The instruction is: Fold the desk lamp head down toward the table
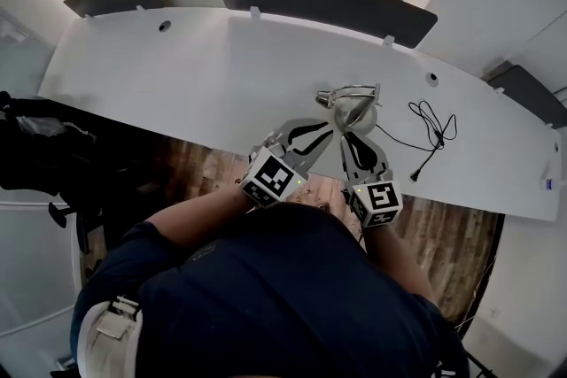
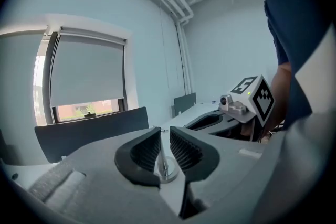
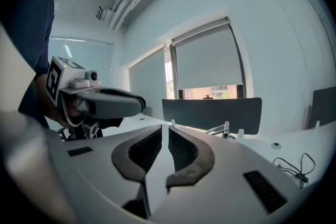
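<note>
1. Okay, so the lamp [image 1: 353, 106] is a skinny chrome thing standing on the white desk [image 1: 177, 75], close to the near edge, roughly 1 o'clock from me. A black cable [image 1: 431, 130] lies loose at its 3 o'clock.
2. On the left gripper [image 2: 165, 131] the jaws are only a narrow slot apart. The lamp's thin stem [image 2: 162, 157] and round foot [image 2: 168, 171] show right in that slot. The slot looks wider than the stem, so I'd say it isn't pinched yet.
3. On the right gripper [image 3: 166, 129] the jaws are nearly together too, with nothing in them. The lamp's thin arm [image 3: 224, 129] sits past the tips at about 1 o'clock.
4. Handling guess: it's light, stiff metal, smooth and probably slippery against the pads. With that small foot, I'd expect it to tip or skate if you push the top without bracing the bottom.
5. Where I'd grab: one gripper low on the stem, just above the foot, to pin it down. The other goes on the arm near the head rather than on the head itself, and swings it down.
6. I can't make out the hinge from any view. If it's stiff it may give in a jerk, so go easy.
</note>
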Demonstrator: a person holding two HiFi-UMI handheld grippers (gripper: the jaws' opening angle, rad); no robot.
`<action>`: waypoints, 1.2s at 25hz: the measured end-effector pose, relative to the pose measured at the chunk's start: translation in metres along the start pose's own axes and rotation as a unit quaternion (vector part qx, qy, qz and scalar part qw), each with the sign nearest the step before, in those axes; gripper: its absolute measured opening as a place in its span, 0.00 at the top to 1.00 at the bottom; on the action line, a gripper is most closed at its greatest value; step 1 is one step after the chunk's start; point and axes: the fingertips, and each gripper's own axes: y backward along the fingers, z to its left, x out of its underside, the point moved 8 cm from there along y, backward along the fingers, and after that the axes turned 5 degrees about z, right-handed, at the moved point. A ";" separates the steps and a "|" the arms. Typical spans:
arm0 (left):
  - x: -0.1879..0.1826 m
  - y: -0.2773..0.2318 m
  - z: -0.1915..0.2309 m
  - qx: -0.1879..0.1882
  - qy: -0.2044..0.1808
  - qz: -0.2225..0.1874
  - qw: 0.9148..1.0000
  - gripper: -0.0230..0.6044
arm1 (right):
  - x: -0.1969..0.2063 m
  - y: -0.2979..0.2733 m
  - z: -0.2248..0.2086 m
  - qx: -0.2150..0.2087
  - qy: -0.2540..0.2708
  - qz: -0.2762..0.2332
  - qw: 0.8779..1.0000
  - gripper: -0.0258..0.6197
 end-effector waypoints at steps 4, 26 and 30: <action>-0.004 0.016 -0.002 0.003 0.021 -0.012 1.000 0.91 | -0.024 0.014 0.024 -0.013 0.018 -0.016 1.000 0.91; 0.001 0.027 -0.024 0.035 0.047 -0.071 0.996 0.95 | -0.017 0.034 0.041 -0.016 0.013 -0.027 0.999 0.95; 0.003 0.026 -0.024 0.033 0.055 -0.070 0.995 0.95 | -0.015 0.034 0.040 -0.019 0.015 -0.026 0.999 0.95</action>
